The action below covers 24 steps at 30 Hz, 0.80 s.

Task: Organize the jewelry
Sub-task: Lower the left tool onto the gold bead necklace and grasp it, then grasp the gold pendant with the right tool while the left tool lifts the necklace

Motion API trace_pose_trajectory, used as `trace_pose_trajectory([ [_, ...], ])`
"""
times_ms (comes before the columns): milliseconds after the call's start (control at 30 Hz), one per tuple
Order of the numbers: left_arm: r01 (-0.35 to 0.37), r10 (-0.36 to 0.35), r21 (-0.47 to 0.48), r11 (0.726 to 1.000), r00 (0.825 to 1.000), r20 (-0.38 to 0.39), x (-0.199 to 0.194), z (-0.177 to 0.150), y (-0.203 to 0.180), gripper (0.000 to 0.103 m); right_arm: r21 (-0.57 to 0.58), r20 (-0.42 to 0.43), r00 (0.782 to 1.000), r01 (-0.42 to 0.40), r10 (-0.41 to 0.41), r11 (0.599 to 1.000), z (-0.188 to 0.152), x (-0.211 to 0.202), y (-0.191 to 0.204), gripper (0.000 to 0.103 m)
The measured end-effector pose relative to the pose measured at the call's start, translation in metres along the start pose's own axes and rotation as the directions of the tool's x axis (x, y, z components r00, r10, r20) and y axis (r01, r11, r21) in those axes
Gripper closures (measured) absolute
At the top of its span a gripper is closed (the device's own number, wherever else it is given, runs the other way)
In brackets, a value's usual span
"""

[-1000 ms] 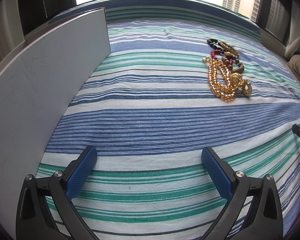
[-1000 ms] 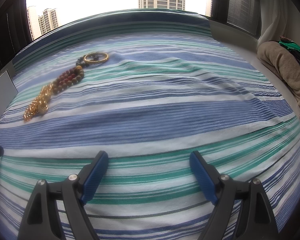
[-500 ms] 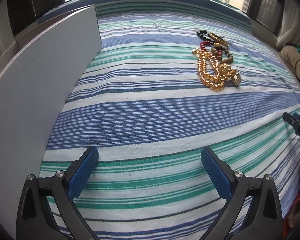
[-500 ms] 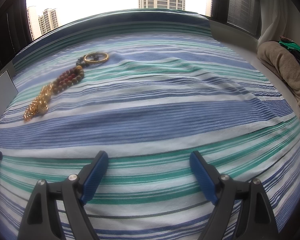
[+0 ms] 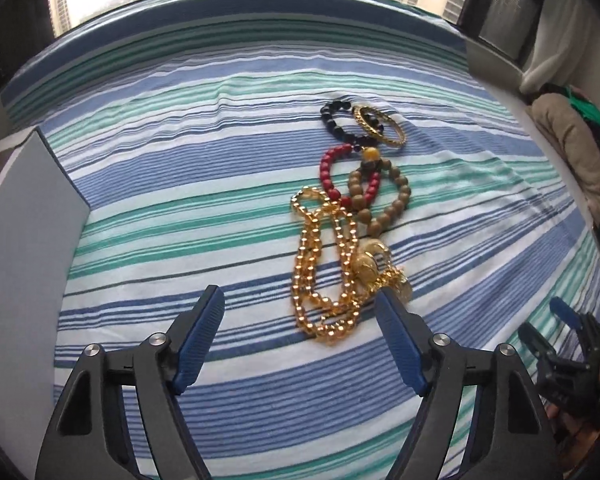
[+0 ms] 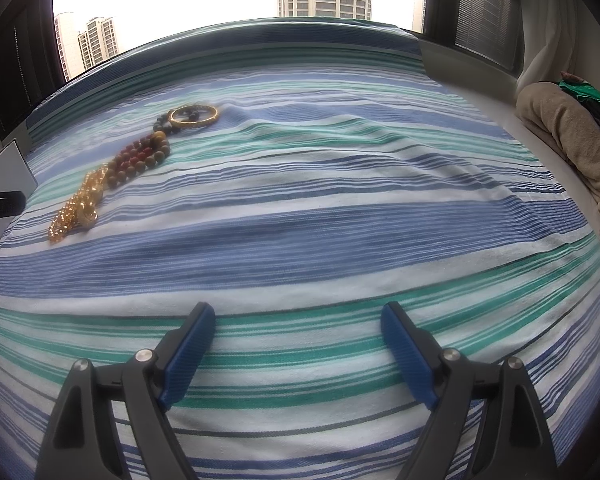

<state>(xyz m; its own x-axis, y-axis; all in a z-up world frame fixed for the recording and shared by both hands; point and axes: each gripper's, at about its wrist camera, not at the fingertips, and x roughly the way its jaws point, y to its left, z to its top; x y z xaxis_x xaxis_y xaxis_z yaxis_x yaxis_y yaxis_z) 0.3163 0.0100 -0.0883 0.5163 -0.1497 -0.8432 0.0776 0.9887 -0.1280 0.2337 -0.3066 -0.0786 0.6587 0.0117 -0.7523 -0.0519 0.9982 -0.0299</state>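
A tangle of jewelry lies on the striped cloth (image 5: pixel 172 168): a gold bead necklace (image 5: pixel 312 264), a red bead bracelet (image 5: pixel 326 172), a tan wooden bead bracelet (image 5: pixel 396 200), a black bead bracelet (image 5: pixel 330 120) and a gold bangle (image 5: pixel 380 126). My left gripper (image 5: pixel 298 294) hovers at the near end of the gold necklace. Its jaws are closing, and the necklace's near loop lies between the tips, untouched by the pads. My right gripper (image 6: pixel 298 308) stands open over bare cloth, far right of the jewelry (image 6: pixel 132 156), with nothing between its fingers.
A white board (image 5: pixel 24 240) stands upright along the left edge of the cloth. A beige folded cloth (image 6: pixel 572 136) with a green item lies at the far right by the curtain. A window with tower blocks runs behind the far edge.
My left gripper has swung right and forward from beside the white board to the jewelry, and its jaws have narrowed. The right gripper has stayed still.
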Motion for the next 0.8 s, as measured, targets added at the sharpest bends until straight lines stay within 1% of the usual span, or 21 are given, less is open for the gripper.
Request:
trace_pose_trajectory([
  [100, 0.005, -0.004, -0.062, 0.998, 1.000, 0.022, 0.020, 0.015, 0.006, 0.024, -0.002, -0.001, 1.000, -0.001, 0.001, 1.000, 0.000, 0.001, 0.001, 0.014],
  [167, 0.013, -0.012, -0.076, 0.997, 1.000, 0.014, 0.033, 0.023, 0.006, 0.024, -0.003, -0.001, 1.000, -0.002, 0.002, 1.000, 0.001, 0.000, 0.002, 0.014],
  [233, -0.020, 0.020, -0.069, 0.997, 1.000, 0.000, 0.044, 0.025, 0.003, 0.026, -0.003, -0.001, 1.000, -0.002, 0.002, 1.000, 0.001, 0.000, 0.001, 0.014],
  [267, -0.057, 0.058, -0.036, 0.998, 0.998, 0.013, 0.046, 0.025, -0.002, 0.029, -0.004, -0.001, 1.000, -0.002, 0.002, 1.000, 0.001, 0.000, 0.002, 0.014],
  [333, -0.115, 0.114, 0.063, 0.991, 0.993, 0.032, 0.048, 0.023, -0.015, 0.050, -0.003, -0.001, 1.000, -0.002, 0.002, 1.000, 0.001, 0.000, 0.001, 0.014],
  [367, -0.074, 0.071, 0.088, 0.993, 0.997, 0.038, 0.046, 0.022, -0.018, 0.092, -0.003, -0.001, 1.000, -0.002, 0.002, 1.000, 0.001, 0.000, 0.001, 0.014],
  [400, -0.057, 0.056, 0.089, 0.994, 0.998, 0.024, 0.044, 0.022, -0.018, 0.091, -0.004, -0.001, 1.000, -0.002, 0.002, 1.000, 0.001, 0.000, 0.002, 0.014],
  [433, -0.043, 0.042, 0.071, 0.997, 0.999, 0.013, 0.041, 0.022, -0.014, 0.091, -0.003, -0.001, 1.000, -0.002, 0.002, 1.000, 0.001, 0.000, 0.002, 0.014],
  [467, -0.009, 0.008, 0.040, 0.999, 1.000, 0.017, 0.035, 0.021, -0.008, 0.098, -0.003, -0.001, 1.000, -0.002, 0.002, 1.000, 0.001, 0.000, 0.002, 0.014],
  [533, 0.072, -0.070, -0.046, 0.996, 0.997, 0.041, 0.015, 0.020, 0.008, 0.098, -0.004, -0.001, 1.000, -0.002, 0.002, 1.000, 0.001, 0.000, 0.002, 0.014],
  [600, 0.155, -0.144, -0.126, 0.980, 0.985, 0.094, -0.013, 0.015, 0.024, 0.098, -0.004, -0.001, 1.000, -0.002, 0.002, 1.000, 0.001, 0.000, 0.002, 0.014],
  [633, 0.188, -0.171, -0.150, 0.971, 0.977, 0.125, -0.029, 0.012, 0.029, 0.098, -0.004, -0.001, 1.000, -0.002, 0.002, 1.000, 0.001, 0.000, 0.002, 0.014],
  [733, 0.244, -0.208, -0.169, 0.955, 0.956, 0.207, -0.074, 0.004, 0.039, 0.098, -0.004, -0.002, 1.000, -0.002, 0.002, 1.000, 0.000, 0.000, 0.002, 0.014],
  [800, 0.269, -0.223, -0.170, 0.948, 0.943, 0.245, -0.101, -0.001, 0.043, 0.098, -0.005, -0.002, 1.000, -0.002, 0.002, 1.000, 0.000, 0.000, 0.002, 0.014],
])
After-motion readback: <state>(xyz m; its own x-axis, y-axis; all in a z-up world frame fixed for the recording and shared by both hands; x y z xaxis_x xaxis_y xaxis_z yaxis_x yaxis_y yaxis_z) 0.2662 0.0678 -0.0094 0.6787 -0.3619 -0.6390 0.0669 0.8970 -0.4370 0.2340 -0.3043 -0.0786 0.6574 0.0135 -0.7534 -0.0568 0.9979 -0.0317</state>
